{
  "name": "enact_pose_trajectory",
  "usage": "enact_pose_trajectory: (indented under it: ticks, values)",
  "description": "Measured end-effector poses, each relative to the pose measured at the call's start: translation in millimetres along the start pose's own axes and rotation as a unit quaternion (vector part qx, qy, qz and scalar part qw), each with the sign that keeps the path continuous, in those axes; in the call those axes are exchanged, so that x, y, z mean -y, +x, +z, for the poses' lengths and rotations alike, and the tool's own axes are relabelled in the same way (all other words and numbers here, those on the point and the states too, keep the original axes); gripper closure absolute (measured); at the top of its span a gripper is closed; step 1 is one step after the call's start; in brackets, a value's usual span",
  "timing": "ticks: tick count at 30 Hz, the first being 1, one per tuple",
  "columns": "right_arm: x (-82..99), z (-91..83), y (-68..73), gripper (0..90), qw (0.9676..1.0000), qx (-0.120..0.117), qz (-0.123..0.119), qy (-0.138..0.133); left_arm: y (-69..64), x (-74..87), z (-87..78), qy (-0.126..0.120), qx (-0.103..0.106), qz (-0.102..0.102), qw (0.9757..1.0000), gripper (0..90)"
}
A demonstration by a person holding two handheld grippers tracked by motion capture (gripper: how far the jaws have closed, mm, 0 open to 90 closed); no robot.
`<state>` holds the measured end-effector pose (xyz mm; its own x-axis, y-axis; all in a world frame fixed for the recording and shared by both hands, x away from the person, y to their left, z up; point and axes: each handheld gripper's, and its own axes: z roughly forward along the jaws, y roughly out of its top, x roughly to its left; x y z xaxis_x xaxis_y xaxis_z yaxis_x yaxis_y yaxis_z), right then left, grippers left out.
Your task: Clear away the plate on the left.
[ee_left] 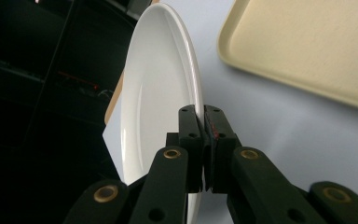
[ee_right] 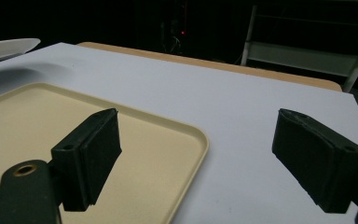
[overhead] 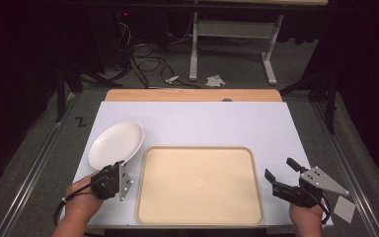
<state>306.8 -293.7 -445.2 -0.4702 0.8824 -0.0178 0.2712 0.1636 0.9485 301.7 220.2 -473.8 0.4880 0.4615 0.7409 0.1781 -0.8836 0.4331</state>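
Left tongs [overhead: 120, 165] clamp the near rim of the round white ceramic plate [overhead: 116, 144], tilting it off the white surface [overhead: 217, 123] (likely bound for the beige plastic tray [overhead: 200, 185]); right tongs [overhead: 282, 170] wait apart

The one readable sign is a black Z-shaped mark [overhead: 81, 121] on the grey floor just left of the worktop's [overhead: 197, 118] far left corner; plate, tray and tongs carry no legible text
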Motion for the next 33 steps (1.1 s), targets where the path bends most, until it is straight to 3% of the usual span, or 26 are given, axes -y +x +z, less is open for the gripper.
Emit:
enact_pose_trajectory:
  ticks: [10,23,33]
  values:
    - [0.2,-0.4,1.1,16.1,1.0,0.002,-0.004,0.001,-10.5,-23.1,-14.8,-0.038,0.003,0.031,0.9988,87.2]
    - [-0.2,-0.2,1.7,16.1,1.0,0.001,-0.005,0.002,-33.0,-59.6,-29.6,-0.081,0.023,0.076,0.9935,87.2]
    - [-0.4,1.3,2.3,16.1,0.9999,0.0,-0.01,0.004,-39.6,-72.4,-32.7,-0.099,0.033,0.081,0.9913,87.1]
